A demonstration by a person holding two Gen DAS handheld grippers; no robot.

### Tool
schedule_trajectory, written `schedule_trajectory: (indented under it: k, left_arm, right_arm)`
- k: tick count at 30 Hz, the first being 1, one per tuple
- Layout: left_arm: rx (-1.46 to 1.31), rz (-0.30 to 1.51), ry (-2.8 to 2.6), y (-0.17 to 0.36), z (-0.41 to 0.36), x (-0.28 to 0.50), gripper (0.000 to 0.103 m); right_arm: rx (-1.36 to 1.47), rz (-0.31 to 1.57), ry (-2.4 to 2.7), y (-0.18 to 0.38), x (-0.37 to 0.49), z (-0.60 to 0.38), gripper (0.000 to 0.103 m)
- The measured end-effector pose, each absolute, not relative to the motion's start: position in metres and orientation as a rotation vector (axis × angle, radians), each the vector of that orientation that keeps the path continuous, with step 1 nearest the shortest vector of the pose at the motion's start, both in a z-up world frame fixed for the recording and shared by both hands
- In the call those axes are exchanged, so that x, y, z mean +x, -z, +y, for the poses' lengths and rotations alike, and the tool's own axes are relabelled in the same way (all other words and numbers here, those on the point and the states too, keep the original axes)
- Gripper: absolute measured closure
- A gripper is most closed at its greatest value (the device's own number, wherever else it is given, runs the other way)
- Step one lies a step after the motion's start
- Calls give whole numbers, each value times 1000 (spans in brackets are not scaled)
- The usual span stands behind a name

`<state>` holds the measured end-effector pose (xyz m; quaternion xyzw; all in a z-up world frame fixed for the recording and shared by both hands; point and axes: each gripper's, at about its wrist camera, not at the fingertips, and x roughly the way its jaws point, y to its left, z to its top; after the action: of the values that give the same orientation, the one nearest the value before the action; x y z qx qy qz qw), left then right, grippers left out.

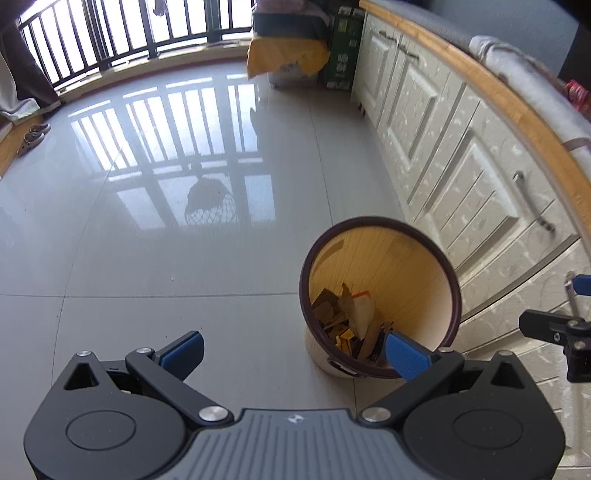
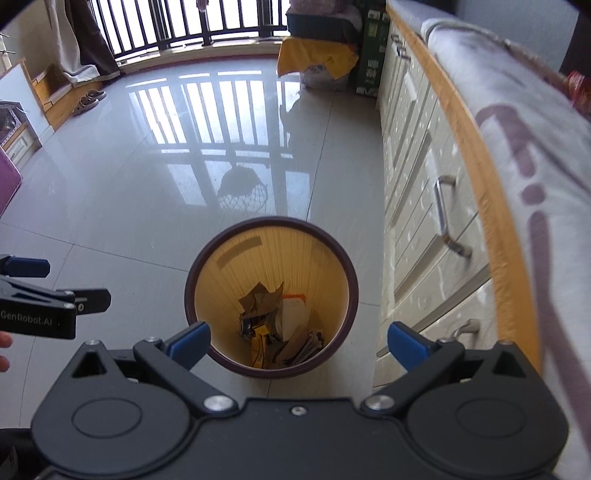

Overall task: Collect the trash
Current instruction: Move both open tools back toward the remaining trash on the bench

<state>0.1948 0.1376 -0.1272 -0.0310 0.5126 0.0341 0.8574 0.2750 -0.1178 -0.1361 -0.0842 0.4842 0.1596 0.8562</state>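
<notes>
A round waste bin with a dark brown rim [image 1: 380,221] [image 2: 271,220] stands on the tiled floor beside the cabinets. Inside lie scraps of cardboard, paper and wrappers [image 1: 351,325] [image 2: 280,325]. My left gripper [image 1: 295,350] is open and empty, above the floor just left of the bin, its right finger over the rim. My right gripper [image 2: 299,341] is open and empty, directly above the bin's mouth. Each gripper shows at the edge of the other's view: the right [image 1: 561,328], the left [image 2: 44,295].
White cabinet doors with metal handles [image 1: 461,166] [image 2: 424,184] under a wood-edged counter run along the right. A yellow cloth over boxes [image 1: 288,55] and a green carton [image 2: 371,55] stand at the far end. A window railing [image 1: 129,33] and slippers [image 2: 86,101] are far left.
</notes>
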Motion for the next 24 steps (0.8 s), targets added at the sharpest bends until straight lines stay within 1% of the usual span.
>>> schedule_trajectory:
  k: [13,19,24]
  left_arm:
    - [22,937,-34,66,107,177,0]
    - [13,849,6,38,86,170,0]
    - [0,784,70,16,53,168,0]
  right_arm:
    - [-141,857,-307,60,247,-159,0]
    - [-123,758,-285,29,229,-201,0]
    - [-96,671,-243,7,213,-243,0]
